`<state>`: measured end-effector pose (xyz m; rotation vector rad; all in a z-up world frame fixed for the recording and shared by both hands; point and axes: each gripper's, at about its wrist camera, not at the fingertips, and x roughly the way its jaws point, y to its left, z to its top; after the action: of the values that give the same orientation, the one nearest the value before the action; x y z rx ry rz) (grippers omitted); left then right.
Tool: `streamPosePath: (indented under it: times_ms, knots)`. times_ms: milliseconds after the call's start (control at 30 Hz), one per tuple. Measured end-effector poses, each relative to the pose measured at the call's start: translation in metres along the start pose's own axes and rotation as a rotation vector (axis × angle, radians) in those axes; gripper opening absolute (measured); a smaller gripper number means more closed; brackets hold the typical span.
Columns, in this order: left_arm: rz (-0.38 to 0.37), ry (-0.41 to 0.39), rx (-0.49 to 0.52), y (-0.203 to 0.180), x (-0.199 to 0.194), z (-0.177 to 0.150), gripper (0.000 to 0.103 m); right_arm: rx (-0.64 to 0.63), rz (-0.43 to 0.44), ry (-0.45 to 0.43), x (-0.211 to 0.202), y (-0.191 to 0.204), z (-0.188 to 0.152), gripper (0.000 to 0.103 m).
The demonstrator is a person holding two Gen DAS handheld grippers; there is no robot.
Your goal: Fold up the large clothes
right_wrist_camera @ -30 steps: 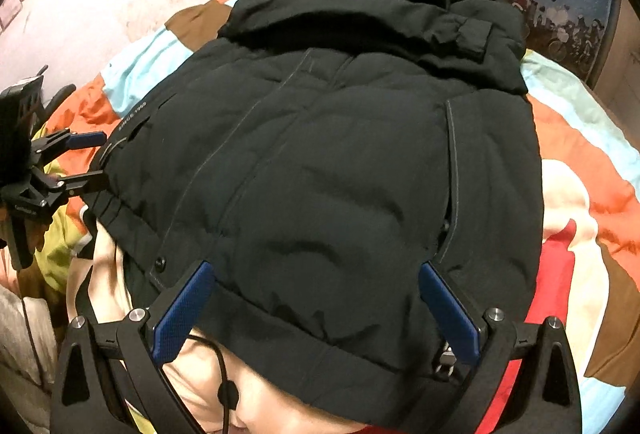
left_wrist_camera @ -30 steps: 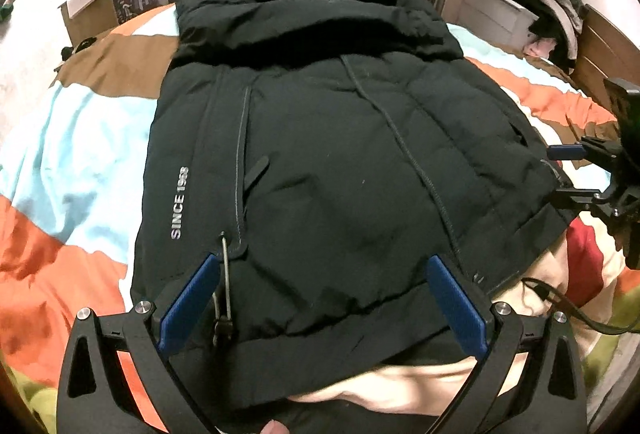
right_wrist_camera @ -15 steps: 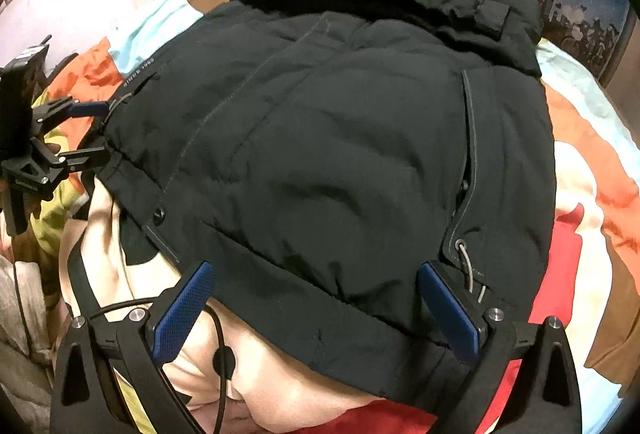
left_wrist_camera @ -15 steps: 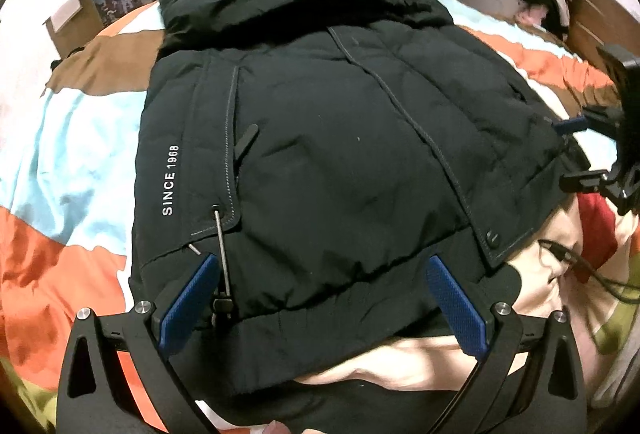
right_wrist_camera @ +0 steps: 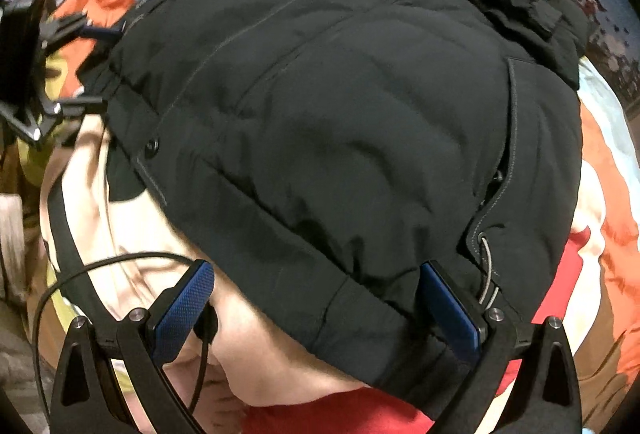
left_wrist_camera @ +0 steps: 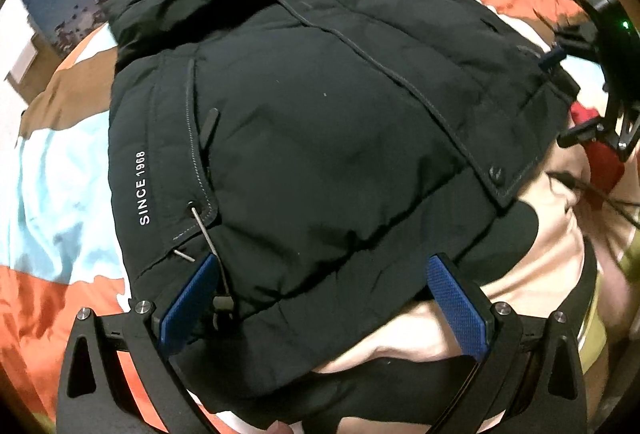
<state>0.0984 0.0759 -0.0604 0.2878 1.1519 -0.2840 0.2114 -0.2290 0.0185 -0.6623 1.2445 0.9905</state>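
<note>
Black padded jacket (left_wrist_camera: 320, 138) on a striped orange-and-blue bedspread (left_wrist_camera: 52, 202), jaws of both grippers spread wide.

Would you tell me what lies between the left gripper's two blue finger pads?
In the left wrist view, the black jacket's hem and its drawcord toggle sit between the open left gripper's pads.

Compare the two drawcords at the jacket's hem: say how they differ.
1. The left gripper's drawcord runs as a single strand ending in a dark toggle; the right gripper's drawcord is a loop, with no toggle visible.
2. The left cord crosses the blue finger pad; the right cord lies beside its pad.

Both emerge from eyelets in the black jacket.
</note>
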Motion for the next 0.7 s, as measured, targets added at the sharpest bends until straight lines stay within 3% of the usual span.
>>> streamPosePath:
  times_ms: [300,700]
  knots:
    - [0.0,0.006,0.021,-0.002,0.004,-0.002,0.101,-0.098,-0.141,0.064,0.021,0.014,-0.001,0.103]
    - [0.094,0.019,0.064,-0.016,0.013,-0.006,0.101,-0.063,-0.245,0.042,0.044,0.031,0.01,0.103]
